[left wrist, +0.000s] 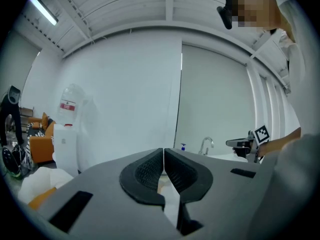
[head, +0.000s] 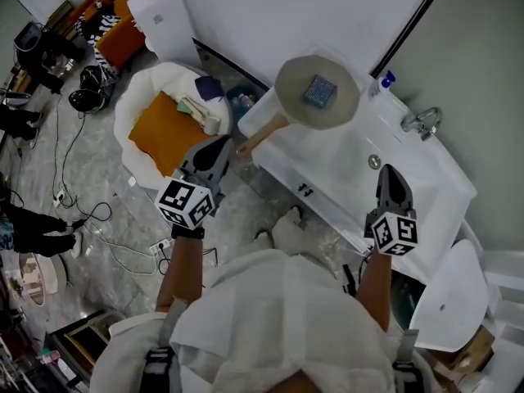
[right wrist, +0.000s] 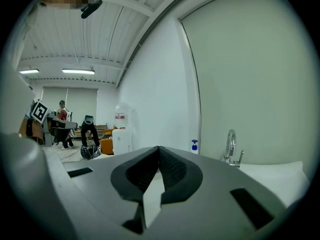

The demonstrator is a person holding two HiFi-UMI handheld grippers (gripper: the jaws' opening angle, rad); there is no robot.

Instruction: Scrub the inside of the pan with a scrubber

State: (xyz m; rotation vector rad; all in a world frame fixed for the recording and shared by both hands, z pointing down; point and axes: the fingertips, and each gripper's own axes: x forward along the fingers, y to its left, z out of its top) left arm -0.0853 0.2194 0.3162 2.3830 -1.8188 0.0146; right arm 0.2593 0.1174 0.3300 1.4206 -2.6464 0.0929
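Currently the left tool (head: 223, 147) and right tool (head: 392, 175) are both showing jaws pressed together, gripping nothing. The pan (head: 291, 84) is sitting at the left end of the white surface (head: 446, 182), beside the sink (head: 348, 158), ahead of both tools and apart from them. Its handle (head: 264, 135) is running back and down-left in the head view, ending near the left tool, so that tool is looking the nearer one for steadying it. The scrubber (head: 319, 92) is lying inside the pan, about centre, untouched. The right tool is hanging nearer the person, on the near side of the sink. The sink is showing only its drain.
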